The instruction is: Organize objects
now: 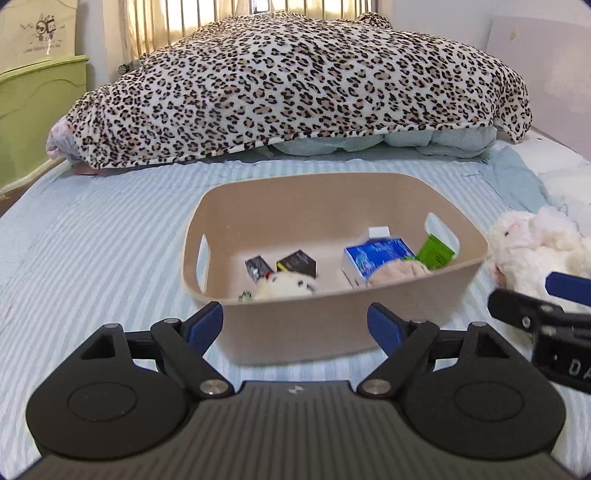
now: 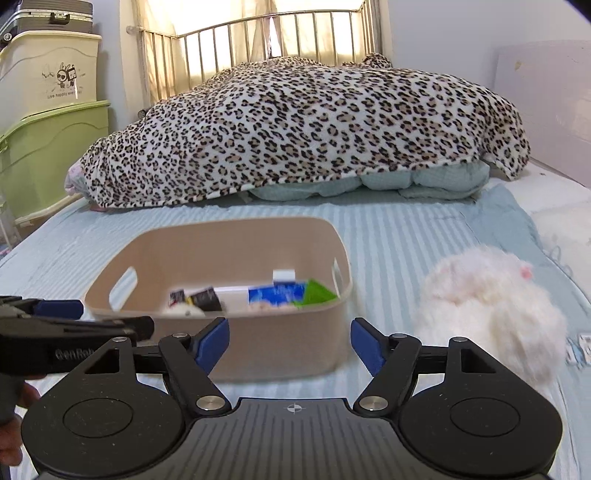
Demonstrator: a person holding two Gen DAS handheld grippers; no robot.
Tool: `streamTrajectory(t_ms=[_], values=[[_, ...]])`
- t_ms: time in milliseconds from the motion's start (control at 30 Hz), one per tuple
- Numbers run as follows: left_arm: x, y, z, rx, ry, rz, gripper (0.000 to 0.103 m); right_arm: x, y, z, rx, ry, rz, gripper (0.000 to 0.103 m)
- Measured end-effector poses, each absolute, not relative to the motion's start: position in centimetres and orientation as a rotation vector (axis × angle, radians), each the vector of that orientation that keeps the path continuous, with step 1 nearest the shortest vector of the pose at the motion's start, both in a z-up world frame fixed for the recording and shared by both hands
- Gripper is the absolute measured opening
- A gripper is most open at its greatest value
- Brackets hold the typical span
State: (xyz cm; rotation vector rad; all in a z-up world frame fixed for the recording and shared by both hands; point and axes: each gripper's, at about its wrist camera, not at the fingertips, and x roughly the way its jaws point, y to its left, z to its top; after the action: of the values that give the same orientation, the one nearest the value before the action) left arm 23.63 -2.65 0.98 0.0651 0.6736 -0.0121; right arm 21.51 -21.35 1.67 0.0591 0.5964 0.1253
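A beige plastic basket [image 1: 399, 314] [image 2: 273, 339] stands on the striped bed. Inside lie two small black boxes [image 1: 297, 263], a blue and white carton [image 1: 376, 258], a green box [image 1: 436, 253] and small plush toys [image 1: 284, 286]. A white fluffy plush toy [image 1: 532, 247] [image 2: 491, 306] lies on the bed right of the basket. My left gripper [image 1: 295, 326] is open and empty, just in front of the basket's near wall. My right gripper [image 2: 290, 341] is open and empty, in front of the basket's right corner, left of the white plush.
A leopard-print blanket [image 1: 295, 85] covers a heap of bedding behind the basket. Green and beige storage boxes [image 2: 48, 122] stand left of the bed. A metal headboard [image 2: 266, 33] is at the back. White bedding lies at the far right [image 2: 561, 221].
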Motion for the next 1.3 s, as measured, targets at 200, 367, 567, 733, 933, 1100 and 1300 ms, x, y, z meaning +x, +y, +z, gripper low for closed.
streamTrajectory(t_ms=[200,367,567,733,933,1100,1300], values=[[20.2,-3.3,0.7,0.095,0.680,-0.003,0.086,18.0,-21.8,1.3,0.031,0.628,0.129,0.075],[17.6,-3.3,0.5,0.089,0.682,-0.020,0.086,16.2,-21.9,0.9,0.027,0.656,0.144,0.075],[15.3,-3.2,0.5,0.072,0.693,-0.026,0.086,14.4,-21.8,0.6,0.030,0.668,0.147,0.075],[13.7,-3.2,0.5,0.069,0.690,-0.022,0.086,12.9,-21.4,0.5,-0.003,0.663,0.147,0.075],[12.4,-3.2,0.8,0.071,0.682,-0.017,0.086,12.0,-21.8,0.5,0.013,0.676,0.153,0.075],[11.7,-3.3,1.0,0.078,0.681,-0.020,0.086,11.6,-21.7,0.4,0.004,0.694,0.157,0.075],[11.2,-2.8,1.1,0.049,0.695,-0.038,0.086,11.0,-21.8,0.6,-0.013,0.691,0.150,0.075]])
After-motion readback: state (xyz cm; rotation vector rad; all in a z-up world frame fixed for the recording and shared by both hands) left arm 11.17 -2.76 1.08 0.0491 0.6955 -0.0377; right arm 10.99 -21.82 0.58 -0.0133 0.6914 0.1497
